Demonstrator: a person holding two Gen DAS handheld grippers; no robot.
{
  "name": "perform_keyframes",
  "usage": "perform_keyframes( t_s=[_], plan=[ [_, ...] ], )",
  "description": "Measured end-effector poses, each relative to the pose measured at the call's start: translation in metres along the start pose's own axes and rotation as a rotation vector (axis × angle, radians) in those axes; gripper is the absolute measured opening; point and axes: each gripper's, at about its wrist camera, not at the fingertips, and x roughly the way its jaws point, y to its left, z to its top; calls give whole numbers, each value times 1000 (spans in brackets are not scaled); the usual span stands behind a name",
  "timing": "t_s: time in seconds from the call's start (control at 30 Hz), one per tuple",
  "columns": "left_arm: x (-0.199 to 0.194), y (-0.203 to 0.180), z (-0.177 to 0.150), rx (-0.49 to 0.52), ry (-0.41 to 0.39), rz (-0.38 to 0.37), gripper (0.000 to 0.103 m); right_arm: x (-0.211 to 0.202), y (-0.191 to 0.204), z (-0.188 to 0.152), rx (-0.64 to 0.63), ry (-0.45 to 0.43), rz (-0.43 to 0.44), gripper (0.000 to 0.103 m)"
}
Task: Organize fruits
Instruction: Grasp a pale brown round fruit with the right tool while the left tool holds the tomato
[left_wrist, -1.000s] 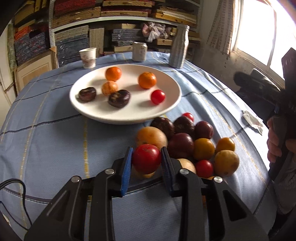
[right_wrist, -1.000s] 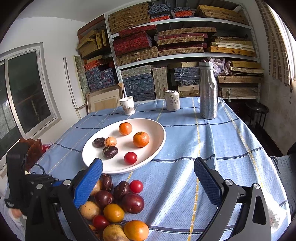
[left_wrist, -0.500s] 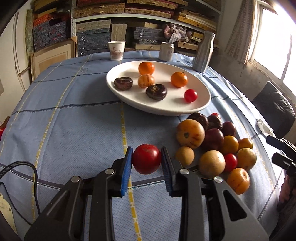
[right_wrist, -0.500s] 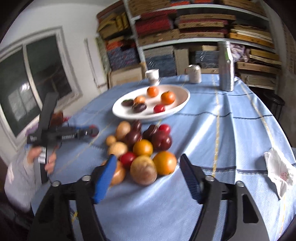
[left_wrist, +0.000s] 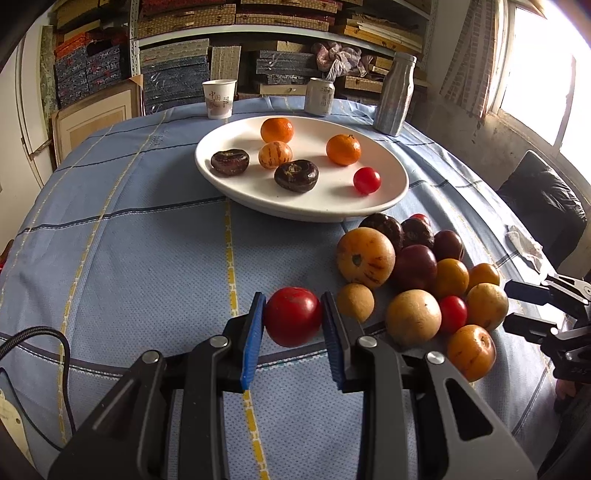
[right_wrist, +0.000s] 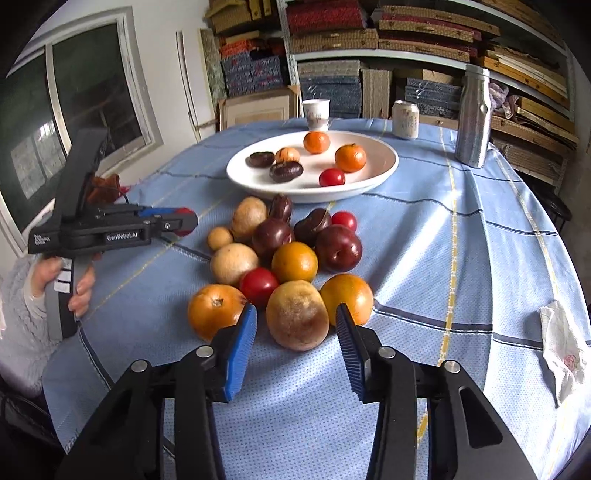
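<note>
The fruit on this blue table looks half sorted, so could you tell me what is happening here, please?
A person is sorting fruit with two tools. The left hand-held gripper is shut on a round red tomato, held above the blue checked tablecloth. The right hand-held gripper is open, its blue pads either side of a brownish round fruit at the near edge of the loose pile. Six fruits already lie in the white oval plate.

Glossy white ceramic-looking plate (left_wrist: 391, 173), woven blue cloth tablecloth (left_wrist: 147, 258), dimpled metal bottle (right_wrist: 472, 122), paper cup (left_wrist: 218, 99).
</note>
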Motion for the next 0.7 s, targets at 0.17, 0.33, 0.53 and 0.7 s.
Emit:
perform_keyframes(
  t_s=[0.17,0.33,0.53,0.7],
  plan=[
    [1,-2,-1,4,3,-5,30,9,-1,2,5,43,-1,40],
    [3,-3,-1,6,13,-8,30,12,5,5,-23,33,-18,39],
    [5,-3,-2,5,22,-10,30,12,9,7,-51,34,-31,40],
    [6,-3,-2,7,26,-11,30,9,7,1,-59,65,-23,40]
  ],
)
